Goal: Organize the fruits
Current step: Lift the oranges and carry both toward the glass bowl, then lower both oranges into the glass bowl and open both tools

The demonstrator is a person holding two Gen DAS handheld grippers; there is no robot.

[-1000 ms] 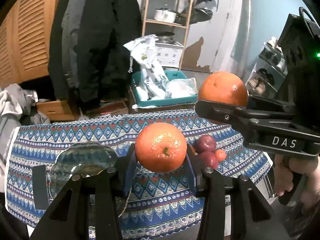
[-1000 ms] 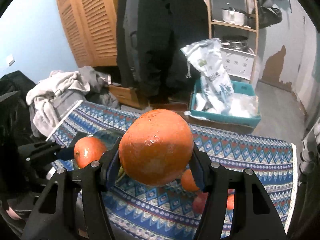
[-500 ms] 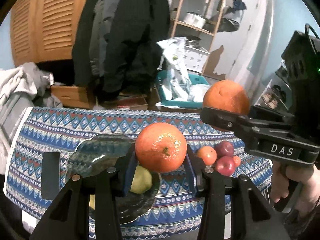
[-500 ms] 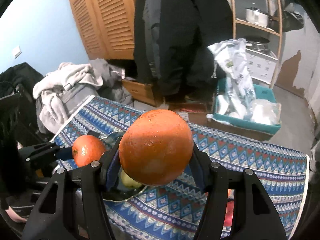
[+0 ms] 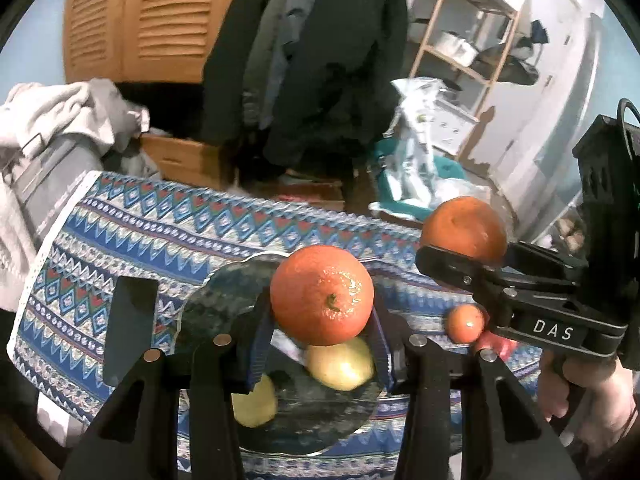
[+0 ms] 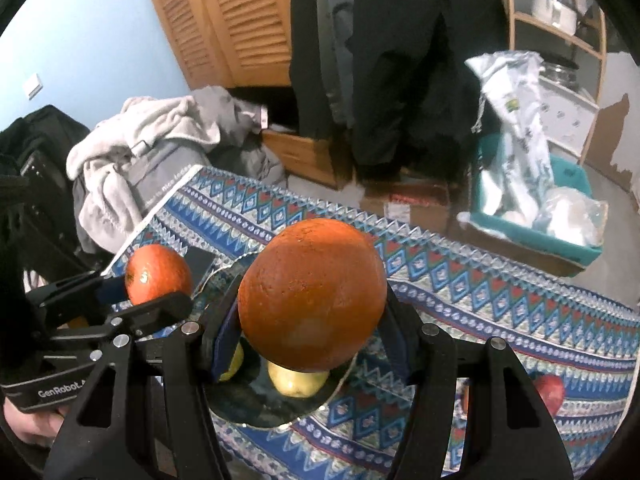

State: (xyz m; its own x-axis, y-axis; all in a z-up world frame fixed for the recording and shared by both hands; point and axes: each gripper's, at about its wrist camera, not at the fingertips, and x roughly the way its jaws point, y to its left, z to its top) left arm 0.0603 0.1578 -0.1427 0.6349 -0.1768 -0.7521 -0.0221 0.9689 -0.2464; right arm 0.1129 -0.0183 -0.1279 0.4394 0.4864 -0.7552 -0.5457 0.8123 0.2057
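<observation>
Left wrist view: left hand-held gripper pinches a small orange between its pads, held above the dark glass plate — landmark for everything here. Two yellow-green fruits already lie on the plate, right under the orange. Right of the plate, the right hand-held gripper clamps a bigger orange; a tiny orange fruit and a red one sit on the tabletop further right of the plate.

Right wrist view: right hand-held gripper is closed on the big orange, over the plate's near half, a yellow-green fruit directly below. Left hand-held gripper with its small orange hangs at the plate's left edge. Red fruit lies well right of the plate.

Step in hand, likely: set both oranges on the plate. Do it well — aim for bare plate, not onto the fruit beneath; lower until the orange rests, then release; one side at a time so the oranges don't knock and roll off.
</observation>
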